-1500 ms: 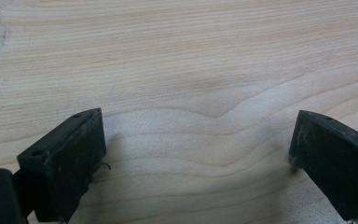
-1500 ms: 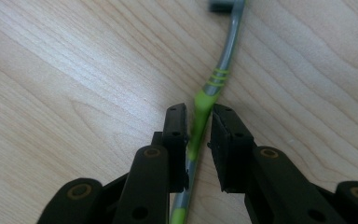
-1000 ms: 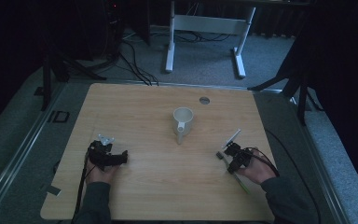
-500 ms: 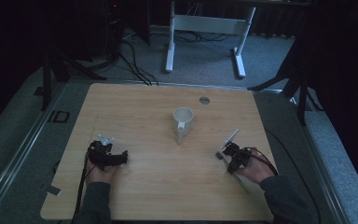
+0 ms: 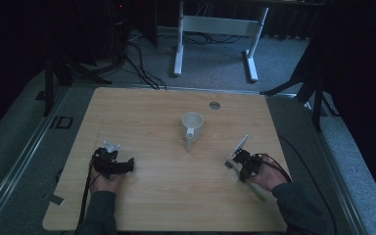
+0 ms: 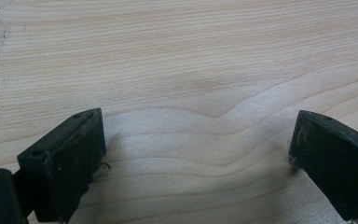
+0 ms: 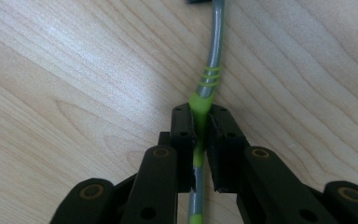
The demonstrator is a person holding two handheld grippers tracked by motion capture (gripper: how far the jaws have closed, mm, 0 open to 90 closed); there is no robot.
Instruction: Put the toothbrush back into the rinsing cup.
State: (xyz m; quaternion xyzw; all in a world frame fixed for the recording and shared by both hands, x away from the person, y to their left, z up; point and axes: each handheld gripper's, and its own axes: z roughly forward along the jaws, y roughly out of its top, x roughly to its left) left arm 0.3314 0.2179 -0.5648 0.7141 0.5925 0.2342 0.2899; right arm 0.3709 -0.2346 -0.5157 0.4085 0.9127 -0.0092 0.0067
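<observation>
Wooden tabletop carries a white mug at its middle. Right of the mug, the right gripper has just been closing and clamps a green-and-grey toothbrush. Left of the mug, the left gripper gapes wide, empty.

Grey toothbrush with lime-green grip and stripes; black claw; white mug; pale woodgrain table.

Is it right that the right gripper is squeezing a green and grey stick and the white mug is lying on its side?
No. The mug stands upright, as the high view shows. The right gripper is indeed squeezing the green and grey stick.
</observation>
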